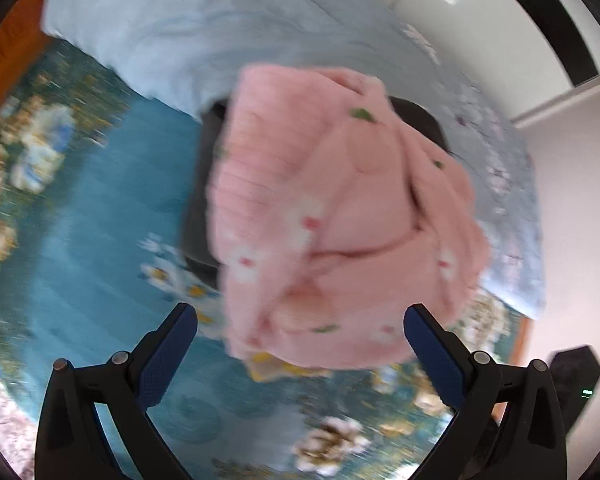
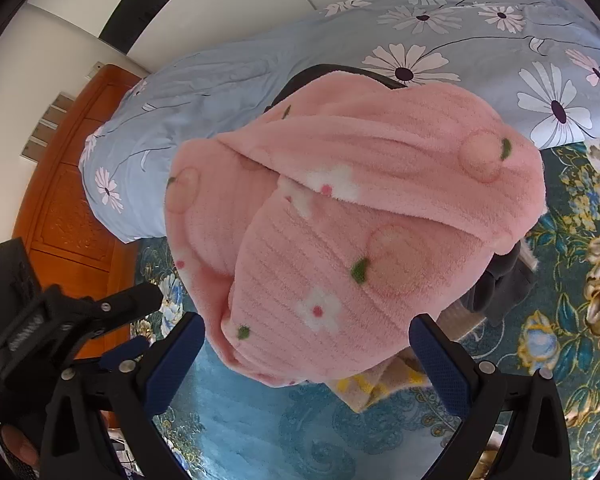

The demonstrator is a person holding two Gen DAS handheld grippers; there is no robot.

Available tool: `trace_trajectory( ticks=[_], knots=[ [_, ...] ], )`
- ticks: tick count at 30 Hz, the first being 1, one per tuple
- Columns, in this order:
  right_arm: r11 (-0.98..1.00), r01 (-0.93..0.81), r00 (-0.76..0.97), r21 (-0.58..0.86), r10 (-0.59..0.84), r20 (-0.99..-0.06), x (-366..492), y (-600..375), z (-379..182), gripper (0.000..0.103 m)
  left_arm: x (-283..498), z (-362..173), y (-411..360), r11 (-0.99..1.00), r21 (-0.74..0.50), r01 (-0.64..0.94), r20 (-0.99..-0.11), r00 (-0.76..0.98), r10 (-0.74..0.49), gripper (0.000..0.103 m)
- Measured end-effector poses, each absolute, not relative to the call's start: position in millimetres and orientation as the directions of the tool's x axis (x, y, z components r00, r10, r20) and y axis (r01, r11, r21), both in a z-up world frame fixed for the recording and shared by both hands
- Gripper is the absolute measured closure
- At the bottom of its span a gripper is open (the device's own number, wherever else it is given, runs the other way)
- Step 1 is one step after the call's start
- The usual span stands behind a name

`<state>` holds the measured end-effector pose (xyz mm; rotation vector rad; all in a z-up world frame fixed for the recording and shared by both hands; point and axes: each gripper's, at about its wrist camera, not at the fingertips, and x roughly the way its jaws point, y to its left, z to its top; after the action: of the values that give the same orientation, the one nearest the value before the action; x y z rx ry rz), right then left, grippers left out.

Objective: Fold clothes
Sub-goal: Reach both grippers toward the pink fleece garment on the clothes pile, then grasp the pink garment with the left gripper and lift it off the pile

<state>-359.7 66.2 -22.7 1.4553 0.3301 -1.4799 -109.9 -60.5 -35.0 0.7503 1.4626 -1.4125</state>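
Two views examined. Left wrist: motion blur; pink fleece garment lies bundled on the teal floral bedspread, covering most of a dark item. Left gripper gapes wide below the garment, empty. Right wrist: right gripper likewise spread, gripping nothing, fingers flanking the garment's near edge.

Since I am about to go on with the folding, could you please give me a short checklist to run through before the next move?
1. Left gripper open and holding nothing: ok.
2. Right gripper open and holding nothing: ok.
3. Pink fleece garment lies in a bundle on the bed, in front of both grippers: ok.
4. Bundle folded neatly: not ok, a flap overlaps loosely and the edges bulge.
5. Dark garment beneath the pink one kept apart from it: not ok, the pink one lies on it.
6. Left wrist view sharp enough to aim by: not ok, it is blurred.
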Motion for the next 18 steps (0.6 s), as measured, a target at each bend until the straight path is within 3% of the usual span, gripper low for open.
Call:
trace_trajectory(
  ticks=[9, 16, 18],
  knots=[
    [-0.492, 0.756, 0.210, 0.431, -0.441, -0.873, -371.0, 76.8, -24.4, 0.000, -119.6, -31.1, -88.2, 0.126, -0.419, 0.899, -0.901, -0.394, -0.182, 0.000],
    [-0.569, 0.724, 0.156, 0.390, -0.416, -0.896, -391.1, 107.3, -27.2, 0.000, -153.4, -23.9, -132.6, -0.024, -0.040, 0.999, -0.958, -0.045, -0.285, 0.001],
    [-0.582, 0.722, 0.146, 0.375, -0.401, -0.904, -393.5, 116.2, -28.0, 0.000, -161.4, -30.4, -147.8, -0.028, -0.028, 0.999, -0.962, -0.035, -0.272, 0.006]
  ],
)
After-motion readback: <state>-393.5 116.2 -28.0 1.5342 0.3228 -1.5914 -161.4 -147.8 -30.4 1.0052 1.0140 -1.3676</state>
